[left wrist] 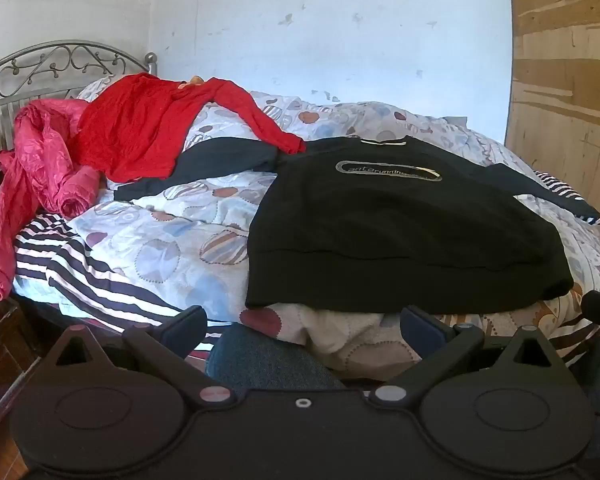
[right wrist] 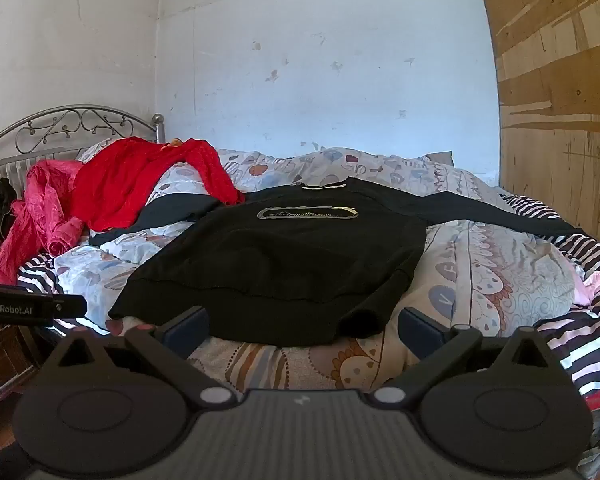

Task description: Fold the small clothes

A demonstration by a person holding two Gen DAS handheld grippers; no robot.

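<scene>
A black sweatshirt (right wrist: 284, 256) lies spread flat on the bed (right wrist: 500, 280), front side up with a silver oval logo (right wrist: 307, 213) across the chest and its collar toward the far wall; its sleeves reach out to either side over the patterned quilt (left wrist: 160, 240), and its hem faces the near edge of the bed; the left sleeve runs under the cuff of a red top (left wrist: 140, 128) that sprawls over the pillow end, and a crumpled pink garment (left wrist: 40, 168) hangs beside it, trailing down off the mattress near the metal headboard (left wrist: 40, 68); a striped sheet (left wrist: 80, 272) shows beneath the quilt at the bed's edges. The left gripper (left wrist: 304, 326) hovers just short of the sweatshirt's hem, its fingers (left wrist: 184, 326) spread wide and grasping nothing; a person's denim-clad leg (left wrist: 268, 360) shows below the gap between them; the right gripper (right wrist: 302, 326) hangs likewise at the near edge of the bed, fingers (right wrist: 420, 328) released and wide apart, with the hem just beyond their tips and no cloth between them; in the right wrist view the left gripper's side pokes in from the left, well apart from the sweatshirt; a plywood panel (right wrist: 560, 100) stands at the right.
</scene>
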